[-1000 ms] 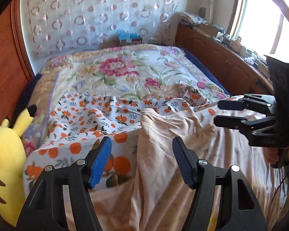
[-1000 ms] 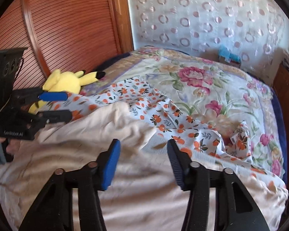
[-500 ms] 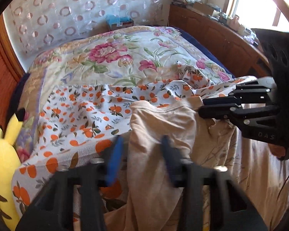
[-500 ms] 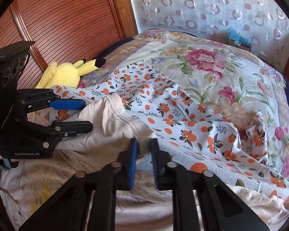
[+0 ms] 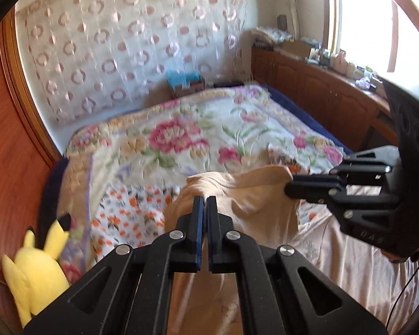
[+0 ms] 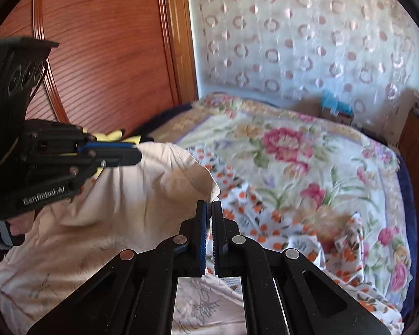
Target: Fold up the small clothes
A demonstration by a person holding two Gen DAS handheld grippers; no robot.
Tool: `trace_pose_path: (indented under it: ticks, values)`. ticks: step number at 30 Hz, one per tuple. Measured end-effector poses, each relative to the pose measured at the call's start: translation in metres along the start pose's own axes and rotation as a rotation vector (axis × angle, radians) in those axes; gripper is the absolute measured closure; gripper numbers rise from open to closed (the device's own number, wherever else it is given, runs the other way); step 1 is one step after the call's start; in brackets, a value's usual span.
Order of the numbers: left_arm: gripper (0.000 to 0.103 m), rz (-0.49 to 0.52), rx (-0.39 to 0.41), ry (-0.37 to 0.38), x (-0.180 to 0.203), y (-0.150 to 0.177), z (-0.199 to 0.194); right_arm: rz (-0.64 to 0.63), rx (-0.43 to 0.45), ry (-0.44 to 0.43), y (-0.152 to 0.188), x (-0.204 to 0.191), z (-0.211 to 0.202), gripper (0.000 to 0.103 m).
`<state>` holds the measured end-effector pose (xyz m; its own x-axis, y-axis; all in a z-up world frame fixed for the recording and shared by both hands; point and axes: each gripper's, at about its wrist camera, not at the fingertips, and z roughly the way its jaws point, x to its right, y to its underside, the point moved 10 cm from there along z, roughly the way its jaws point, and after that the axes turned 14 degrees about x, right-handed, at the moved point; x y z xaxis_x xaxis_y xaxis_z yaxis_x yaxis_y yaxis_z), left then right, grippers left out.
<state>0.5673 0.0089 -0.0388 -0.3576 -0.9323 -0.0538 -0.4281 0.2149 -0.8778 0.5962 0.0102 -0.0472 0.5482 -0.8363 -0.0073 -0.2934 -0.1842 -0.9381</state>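
A beige garment (image 5: 251,203) hangs lifted above the bed, stretched between both grippers. My left gripper (image 5: 204,199) is shut on one end of its stitched edge. My right gripper (image 6: 209,205) is shut on the other end. The right gripper shows in the left wrist view (image 5: 289,185) at the right, clamped on the cloth. The left gripper shows in the right wrist view (image 6: 135,155) at the left, also clamped. The garment (image 6: 131,195) drapes down from the held edge onto the bed.
An orange-dotted white cloth (image 5: 131,209) lies on the flowered bedspread (image 5: 181,131). A yellow plush toy (image 5: 36,268) sits at the bed's left edge by the wooden panel (image 6: 103,55). A wooden cabinet (image 5: 321,95) runs along the right under the window.
Both grippers closed on the beige garment's edge and raised it off the bed. One second ago both were open above the cloth.
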Motion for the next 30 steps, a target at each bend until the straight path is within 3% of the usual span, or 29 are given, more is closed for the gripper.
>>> trace_pose_path:
  ticks: [4,11,17,22,24,25,26,30]
  values:
    - [0.1,0.027,0.025,0.034,0.014,-0.001,-0.019,0.006,0.036,-0.021,0.011,-0.008,-0.018,0.1]
    - [0.1,0.053,-0.046,0.041,0.037,0.064,-0.05,-0.015,0.01,-0.065,0.058,-0.023,-0.05,0.1]
    - [0.1,0.065,-0.121,0.096,0.069,0.123,-0.083,-0.036,-0.061,-0.138,0.112,-0.042,-0.09,0.1]
    - [0.099,0.067,-0.127,0.095,0.075,0.137,-0.102,-0.025,-0.134,-0.166,0.132,-0.043,-0.108,0.098]
    - [0.083,0.071,-0.117,0.055,0.066,0.135,-0.106,-0.009,-0.133,-0.154,0.127,-0.039,-0.113,0.09]
    - [0.064,0.066,-0.108,0.031,0.061,0.135,-0.108,-0.004,-0.126,-0.15,0.124,-0.036,-0.116,0.087]
    - [0.055,0.048,-0.096,0.021,0.055,0.133,-0.109,-0.006,-0.117,-0.148,0.119,-0.036,-0.117,0.084]
    - [0.054,-0.019,-0.088,-0.006,0.032,0.132,-0.106,-0.001,-0.096,-0.152,0.107,-0.047,-0.111,0.081]
